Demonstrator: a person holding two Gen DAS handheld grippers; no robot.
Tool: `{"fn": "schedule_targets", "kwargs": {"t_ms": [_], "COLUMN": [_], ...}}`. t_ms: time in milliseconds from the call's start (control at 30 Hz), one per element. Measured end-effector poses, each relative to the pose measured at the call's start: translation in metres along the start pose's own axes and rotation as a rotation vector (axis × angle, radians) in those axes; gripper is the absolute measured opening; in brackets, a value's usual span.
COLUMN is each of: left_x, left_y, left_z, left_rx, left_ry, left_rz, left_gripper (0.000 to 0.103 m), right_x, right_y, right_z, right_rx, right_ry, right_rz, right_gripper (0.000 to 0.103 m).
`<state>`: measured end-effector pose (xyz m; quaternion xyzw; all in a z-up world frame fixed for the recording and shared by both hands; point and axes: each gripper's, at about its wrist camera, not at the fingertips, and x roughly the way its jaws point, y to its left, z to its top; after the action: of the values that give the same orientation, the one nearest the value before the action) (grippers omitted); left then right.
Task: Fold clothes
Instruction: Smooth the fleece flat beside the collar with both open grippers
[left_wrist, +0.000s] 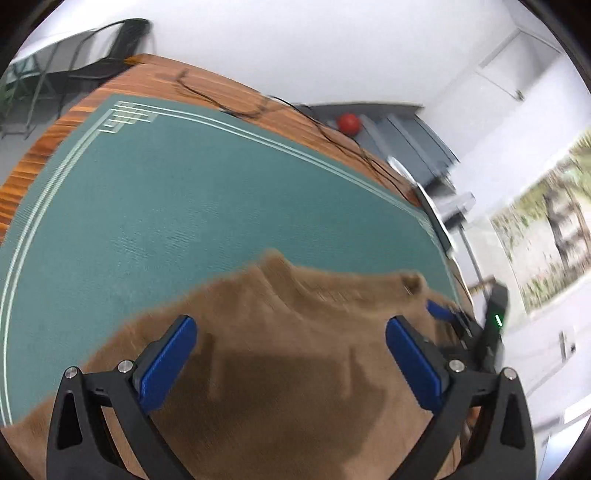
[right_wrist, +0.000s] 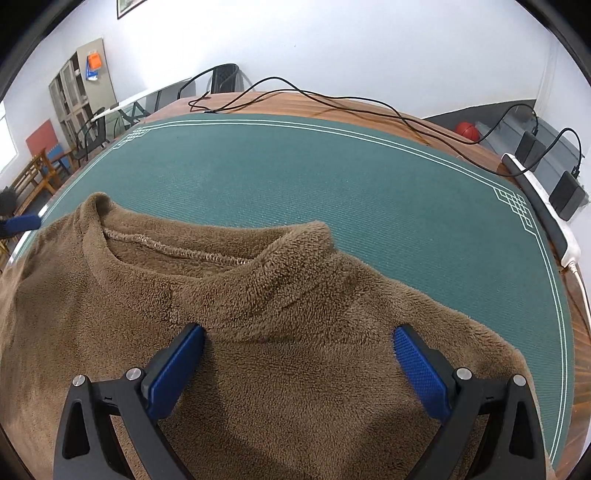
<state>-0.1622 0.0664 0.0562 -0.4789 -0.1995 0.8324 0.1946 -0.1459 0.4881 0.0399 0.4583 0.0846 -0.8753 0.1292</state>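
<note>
A brown fleece sweater (right_wrist: 280, 302) lies on a green mat (right_wrist: 295, 173), its neck opening (right_wrist: 177, 251) facing away from me. My right gripper (right_wrist: 297, 339) is open, its blue pads wide apart just above the sweater below the collar. My left gripper (left_wrist: 290, 332) is open above the sweater (left_wrist: 280, 332), which is blurred in that view. The right gripper's blue finger shows at the right edge of the left wrist view (left_wrist: 439, 310). A blue fingertip of the left gripper shows at the left edge of the right wrist view (right_wrist: 22, 223).
The mat (left_wrist: 177, 199) covers a wooden table (right_wrist: 332, 103). Black cables (right_wrist: 332, 103) run over the table's far side. A white power strip (right_wrist: 543, 206) with black adapters lies along the right edge. A red ball (right_wrist: 467, 131) and chairs (right_wrist: 221, 79) stand beyond.
</note>
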Motion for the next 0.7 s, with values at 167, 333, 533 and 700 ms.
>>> {"fn": "schedule_targets", "kwargs": {"t_ms": [167,333,533,700], "left_x": [0.024,0.034,0.043,0.048], "left_y": [-0.001,0.016,0.002,-0.004], "left_z": [-0.015,-0.004,-0.002,-0.009], "left_rx": [0.021,0.033,0.144,0.199], "left_ry": [0.054,-0.025,-0.057,-0.065], "left_rz": [0.064,0.138,0.262,0.32], "left_gripper": [0.103,0.102,0.102,0.102], "right_x": [0.0,0.0,0.0,-0.001], "right_y": [0.0,0.001,0.002,0.001], "right_z": [0.0,-0.001,-0.001,-0.001], "right_rx": [0.0,0.001,0.002,0.006], "right_ry": [-0.001,-0.003,-0.005,-0.009], "right_rz": [-0.001,-0.001,-0.003,-0.001], "right_gripper": [0.103,0.103,0.103,0.102]}}
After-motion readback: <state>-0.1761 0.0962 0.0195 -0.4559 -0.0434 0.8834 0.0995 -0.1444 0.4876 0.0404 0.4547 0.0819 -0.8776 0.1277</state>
